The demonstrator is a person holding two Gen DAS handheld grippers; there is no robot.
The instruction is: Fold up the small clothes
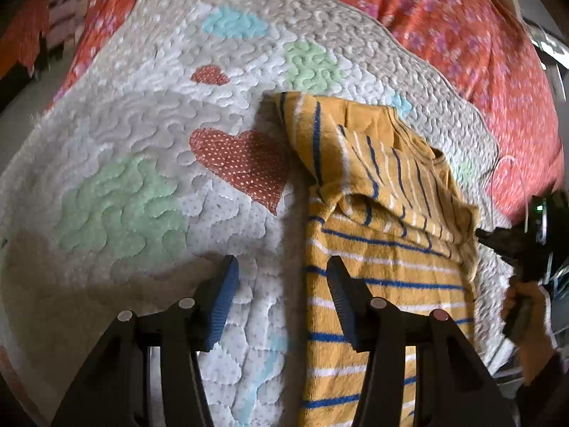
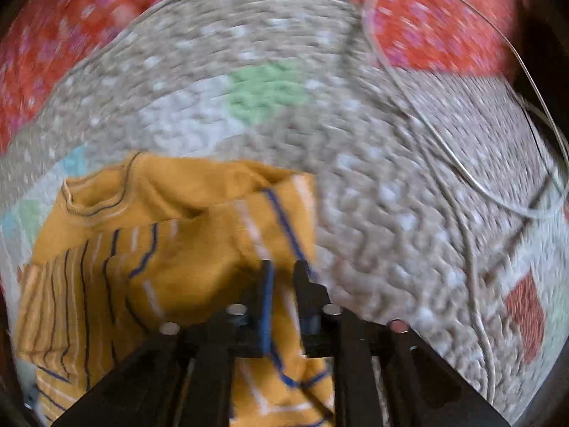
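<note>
A small mustard-yellow garment with blue and white stripes [image 1: 387, 249] lies on a quilted blanket [image 1: 149, 114], partly folded, with one part laid over its upper body. My left gripper [image 1: 282, 270] is open and empty, low over the garment's left edge; its right finger [image 1: 341, 291] is over the fabric, its left finger [image 1: 224, 295] over the blanket. In the right wrist view my right gripper [image 2: 284, 270] is shut on a fold of the garment [image 2: 149, 249] at its right edge. The right gripper also shows at the right edge of the left wrist view [image 1: 530, 245].
The quilt [image 2: 373, 178] has heart patches in red, green and blue and lies on a red floral bedspread [image 1: 480, 35]. A thin white cable [image 2: 426, 114] loops over the quilt to the right of the garment. The right wrist view is motion-blurred.
</note>
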